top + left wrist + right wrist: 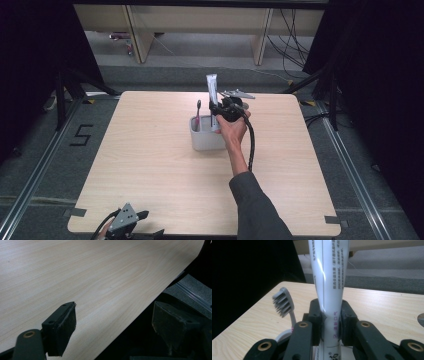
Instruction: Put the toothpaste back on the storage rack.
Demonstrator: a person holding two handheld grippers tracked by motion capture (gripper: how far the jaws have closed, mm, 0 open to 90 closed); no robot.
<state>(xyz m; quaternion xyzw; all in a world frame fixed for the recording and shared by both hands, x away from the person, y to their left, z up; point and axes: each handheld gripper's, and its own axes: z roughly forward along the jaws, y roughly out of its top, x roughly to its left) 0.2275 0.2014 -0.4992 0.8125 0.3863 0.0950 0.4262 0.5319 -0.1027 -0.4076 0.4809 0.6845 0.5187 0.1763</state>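
A white toothpaste tube (212, 92) stands upright over the grey cup (206, 140) in the middle of the table, its lower end inside the cup. My right gripper (216, 107) is shut on the tube; in the right gripper view both black pads pinch the tube (328, 287) at its lower part. A grey toothbrush (198, 112) with a pink stripe leans in the cup's left side, bristle head (282, 302) up. My left gripper (142, 222) rests at the table's near left edge, open, with nothing between its fingers (62, 327).
The light wooden table (150, 165) is bare around the cup. Black curtains flank both sides. Shelving legs and cables stand on the floor beyond the far edge. A dark floor lies past the table's edge (150, 297) in the left gripper view.
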